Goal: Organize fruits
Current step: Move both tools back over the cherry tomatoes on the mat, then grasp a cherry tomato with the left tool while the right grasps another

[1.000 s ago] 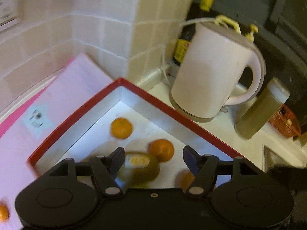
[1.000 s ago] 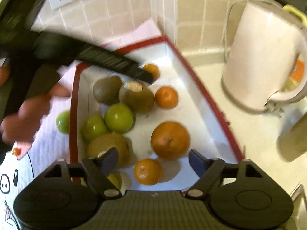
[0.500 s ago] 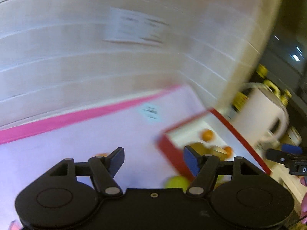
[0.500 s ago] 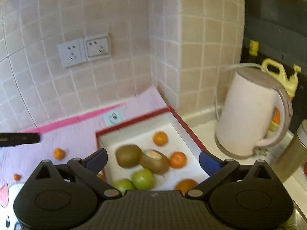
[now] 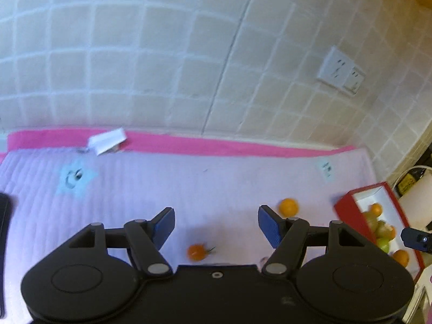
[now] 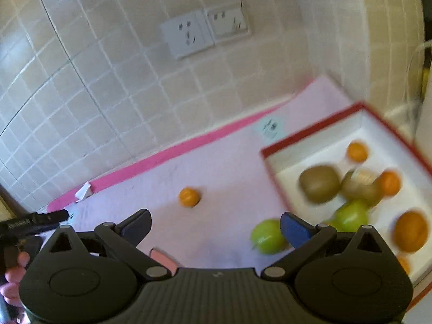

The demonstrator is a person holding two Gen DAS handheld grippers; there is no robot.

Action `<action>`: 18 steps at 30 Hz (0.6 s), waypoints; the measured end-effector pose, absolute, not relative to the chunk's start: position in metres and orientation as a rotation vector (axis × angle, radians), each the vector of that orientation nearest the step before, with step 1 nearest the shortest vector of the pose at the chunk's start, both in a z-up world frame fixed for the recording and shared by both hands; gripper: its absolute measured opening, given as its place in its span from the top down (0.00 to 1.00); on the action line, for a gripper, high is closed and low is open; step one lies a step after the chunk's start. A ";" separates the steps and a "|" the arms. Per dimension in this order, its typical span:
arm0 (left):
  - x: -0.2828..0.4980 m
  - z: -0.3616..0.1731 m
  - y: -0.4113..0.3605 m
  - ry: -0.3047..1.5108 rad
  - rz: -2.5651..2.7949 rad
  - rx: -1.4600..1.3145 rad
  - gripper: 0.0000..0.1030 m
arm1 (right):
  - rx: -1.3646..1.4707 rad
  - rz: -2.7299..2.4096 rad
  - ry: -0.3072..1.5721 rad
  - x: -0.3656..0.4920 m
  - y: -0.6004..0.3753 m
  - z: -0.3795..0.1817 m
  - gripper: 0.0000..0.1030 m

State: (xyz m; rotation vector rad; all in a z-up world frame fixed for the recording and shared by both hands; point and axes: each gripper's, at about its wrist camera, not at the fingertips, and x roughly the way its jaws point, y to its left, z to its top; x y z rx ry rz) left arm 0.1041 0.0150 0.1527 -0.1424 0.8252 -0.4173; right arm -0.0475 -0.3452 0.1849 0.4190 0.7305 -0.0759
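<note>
A red box (image 6: 310,132) with a white inside holds kiwis (image 6: 320,183), green apples (image 6: 351,214) and oranges (image 6: 410,230). The box (image 5: 348,216) sits at the right edge of the left wrist view. On the pink mat (image 5: 189,183) lie a small orange (image 5: 288,206), a tiny orange fruit with a green stem (image 5: 198,252) and a green apple (image 6: 267,236). My left gripper (image 5: 216,224) hangs open above the mat, and the tiny fruit is below it. My right gripper (image 6: 216,226) is open and holds nothing. The apple is by its right finger and the small orange (image 6: 189,196) is ahead.
A tiled wall with a double socket (image 6: 205,31) runs behind the mat. A white paper scrap (image 5: 108,140) lies on the mat's pink border. A dark object (image 5: 4,243) is at the left edge. A kettle stands right of the box.
My left gripper has swung left, away from the box and out over the mat. My right gripper has pulled back from the box and turned left, and its jaws have widened.
</note>
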 end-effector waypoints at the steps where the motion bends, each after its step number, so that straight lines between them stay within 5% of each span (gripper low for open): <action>1: 0.105 0.146 0.017 0.835 -0.415 -0.135 0.22 | 0.418 -0.067 0.744 -0.046 -0.339 0.180 0.01; 13: 0.131 0.071 -0.002 0.964 -0.485 -0.043 0.26 | 0.152 0.067 0.912 -0.024 -0.231 0.120 0.07; 18: 0.135 0.057 -0.007 0.979 -0.511 -0.026 0.31 | 0.036 0.100 0.955 -0.015 -0.203 0.105 0.23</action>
